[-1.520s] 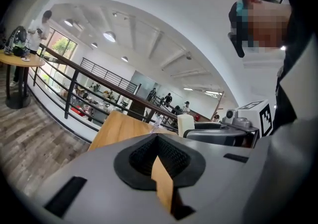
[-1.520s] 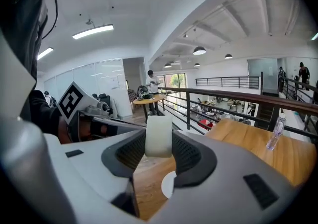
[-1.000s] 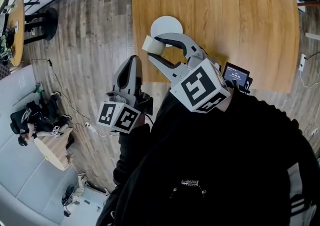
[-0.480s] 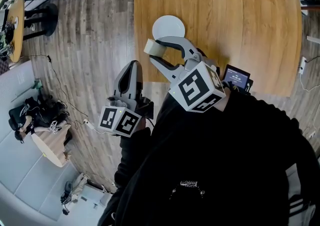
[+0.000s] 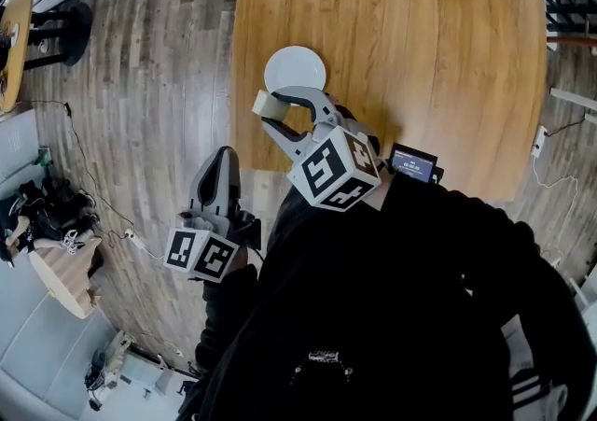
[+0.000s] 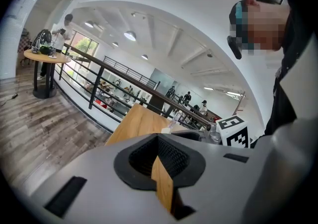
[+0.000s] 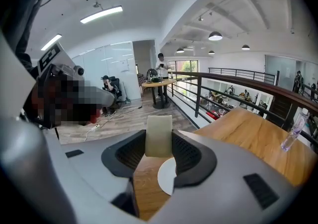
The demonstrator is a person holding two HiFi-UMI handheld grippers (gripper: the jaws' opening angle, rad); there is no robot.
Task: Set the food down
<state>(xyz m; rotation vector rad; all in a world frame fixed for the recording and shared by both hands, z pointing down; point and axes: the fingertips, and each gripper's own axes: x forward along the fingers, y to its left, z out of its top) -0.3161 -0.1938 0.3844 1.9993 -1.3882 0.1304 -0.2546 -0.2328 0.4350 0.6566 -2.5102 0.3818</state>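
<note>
Placing step, judged midway. Your right gripper (image 5: 270, 114) clamps the pale food block (image 5: 268, 104), at the white plate's (image 5: 298, 64) 7 o'clock rim. Left gripper (image 5: 218, 156) closed, empty. Next probably: nudge toward 1 o'clock, lower, release.

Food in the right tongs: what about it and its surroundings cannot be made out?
Kind of food: head view and right gripper view show only a plain pale block.
Its sides: right gripper view, covered by pads of the right tongs.
Its height above the table: head view looks steeply down.
Part of the plate: right gripper view, behind one jaw.
</note>
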